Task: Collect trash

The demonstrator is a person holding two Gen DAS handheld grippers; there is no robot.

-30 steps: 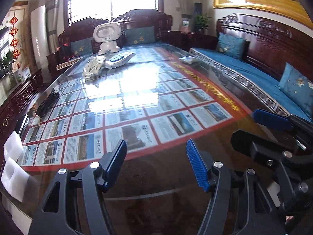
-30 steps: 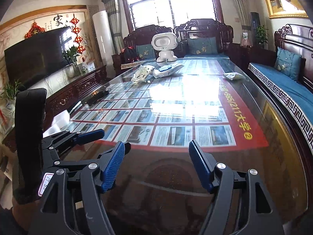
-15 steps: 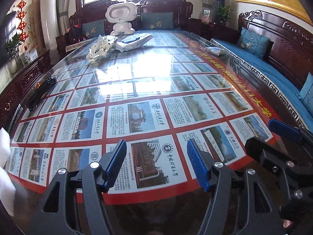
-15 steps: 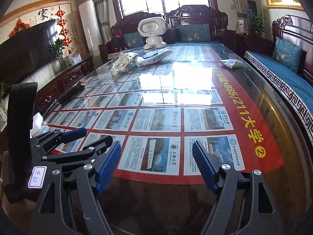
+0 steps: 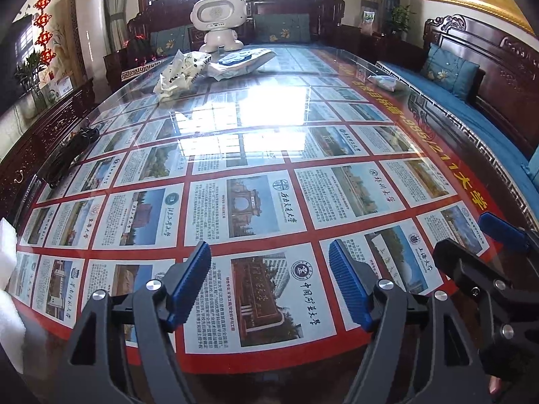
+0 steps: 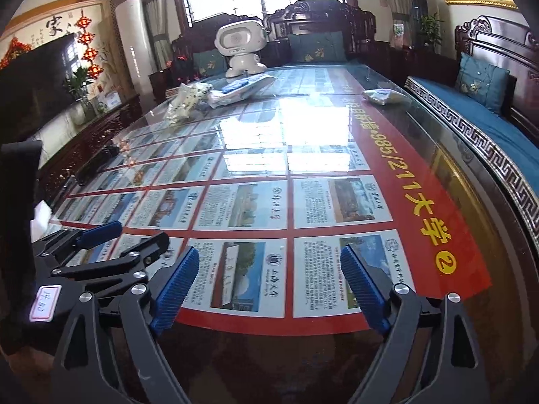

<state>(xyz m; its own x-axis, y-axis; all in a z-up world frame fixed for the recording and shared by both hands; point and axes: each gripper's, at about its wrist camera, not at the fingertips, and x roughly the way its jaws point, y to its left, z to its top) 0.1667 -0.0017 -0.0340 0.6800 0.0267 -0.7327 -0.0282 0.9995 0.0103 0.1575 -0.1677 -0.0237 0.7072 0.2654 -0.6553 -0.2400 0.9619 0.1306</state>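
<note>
Well, crumpled white wrapper, spotted.

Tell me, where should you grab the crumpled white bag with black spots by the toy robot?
Probably by a raised fold on top of the crumpled bag, coming from the near side, where the glass table is bare. It is scrunched and puffy, so folds stick up for the fingers. The flat blue-and-white packet lies close on its right, the white toy robot behind.

Red-gridded poster, blue gripper pads, teal cushions
</note>
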